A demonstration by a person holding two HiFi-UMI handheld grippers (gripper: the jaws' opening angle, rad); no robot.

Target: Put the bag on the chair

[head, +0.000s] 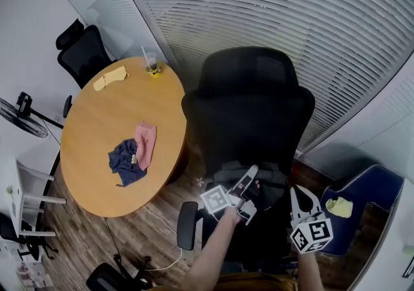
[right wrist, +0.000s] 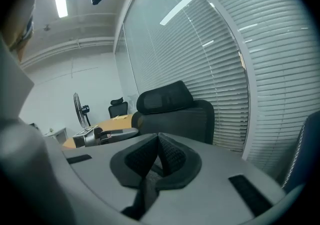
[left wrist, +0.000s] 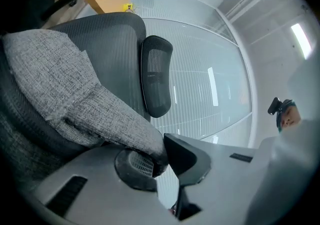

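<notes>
A black mesh office chair (head: 249,102) stands in front of me, and a grey woven bag (head: 272,183) lies on its seat. My left gripper (head: 249,176) reaches onto the seat. In the left gripper view a fold of the bag (left wrist: 65,84) runs down between the jaws of that gripper (left wrist: 162,156), and the pads pinch its end. The chair's headrest (left wrist: 156,74) shows behind it. My right gripper (head: 299,196) hangs to the right of the seat, away from the bag. Its pads (right wrist: 170,156) meet with nothing between them, and they face the chair (right wrist: 175,111).
A round wooden table (head: 110,134) stands left of the chair with a navy cloth (head: 123,160), a pink cloth (head: 145,141), a yellow cloth (head: 110,78) and a cup (head: 152,63). A blue seat (head: 362,193) is at the right, a second black chair (head: 81,53) behind the table.
</notes>
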